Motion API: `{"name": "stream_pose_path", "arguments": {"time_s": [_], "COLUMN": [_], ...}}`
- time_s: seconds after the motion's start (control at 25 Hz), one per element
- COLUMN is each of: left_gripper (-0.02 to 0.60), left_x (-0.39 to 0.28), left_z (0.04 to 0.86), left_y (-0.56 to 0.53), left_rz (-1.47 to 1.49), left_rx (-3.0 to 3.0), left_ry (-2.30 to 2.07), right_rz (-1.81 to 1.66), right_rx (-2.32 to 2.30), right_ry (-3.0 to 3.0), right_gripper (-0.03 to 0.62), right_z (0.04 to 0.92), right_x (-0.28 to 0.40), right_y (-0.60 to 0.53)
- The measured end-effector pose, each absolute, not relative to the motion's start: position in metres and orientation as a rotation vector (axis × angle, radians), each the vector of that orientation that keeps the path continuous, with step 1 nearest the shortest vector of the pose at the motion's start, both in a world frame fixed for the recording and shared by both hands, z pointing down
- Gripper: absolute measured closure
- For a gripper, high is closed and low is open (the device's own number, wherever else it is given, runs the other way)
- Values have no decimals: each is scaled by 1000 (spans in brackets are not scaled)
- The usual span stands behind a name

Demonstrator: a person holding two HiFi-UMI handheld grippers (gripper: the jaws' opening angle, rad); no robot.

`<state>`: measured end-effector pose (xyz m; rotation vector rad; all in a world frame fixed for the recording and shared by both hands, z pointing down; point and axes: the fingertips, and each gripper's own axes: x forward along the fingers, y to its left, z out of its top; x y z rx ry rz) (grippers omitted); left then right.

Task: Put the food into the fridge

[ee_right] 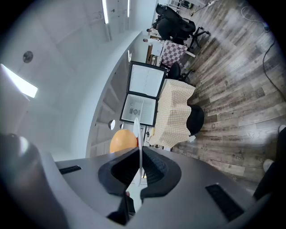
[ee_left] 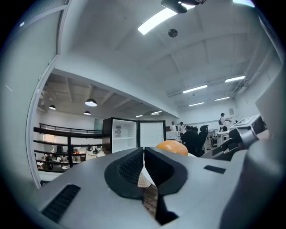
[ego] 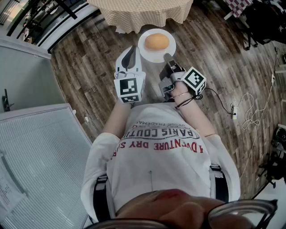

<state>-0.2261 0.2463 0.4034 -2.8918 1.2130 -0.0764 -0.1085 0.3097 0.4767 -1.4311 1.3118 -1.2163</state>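
Observation:
A round orange bun [ego: 157, 42] lies on a white plate [ego: 145, 51], held level in front of the person over the wooden floor. My right gripper [ego: 169, 58] is shut on the plate's near rim. In the right gripper view the plate [ee_right: 136, 129] shows edge-on between the pads, with the bun [ee_right: 123, 140] to its left. My left gripper [ego: 129, 56] hangs just left of the plate, shut with nothing in it. From the left gripper [ee_left: 144, 154] the bun [ee_left: 172, 146] peeks over the right jaw. The fridge [ee_right: 143, 94] stands far off with its door open.
A table with a checked cloth [ego: 140, 13] stands right ahead, between the person and the fridge [ee_left: 129, 134]. A white ribbed panel [ego: 40, 152] fills the lower left. Cables [ego: 250, 112] lie on the floor to the right. Office chairs [ee_right: 178, 27] stand farther back.

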Motion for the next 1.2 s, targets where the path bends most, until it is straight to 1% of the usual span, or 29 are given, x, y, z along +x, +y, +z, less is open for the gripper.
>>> {"name": "stream_pose_path", "arguments": {"time_s": [0.48,0.72,0.96,1.2], "left_gripper": [554,554,554,554], "left_x": [-240,-237,-213,-179], "left_z": [404,416,428,432], "left_y": [232,225,204,159], "left_rz": [-53,-81,-91,-71], "left_rx": [-2892,-2921,-2947,-2928], "left_ry": [1255,1270,1290,1375], "right_rz": [-1239,-1278,-1311,-1349], "right_rx": [-1451,-1421,-1350,-1314], "right_ry": [1331,1287,1272,1302], "right_gripper": [562,562,563,563], "right_z": [481,489,502,510], "right_x": [-118,-110,-81,-29], "right_y": [295,292,265,213]}}
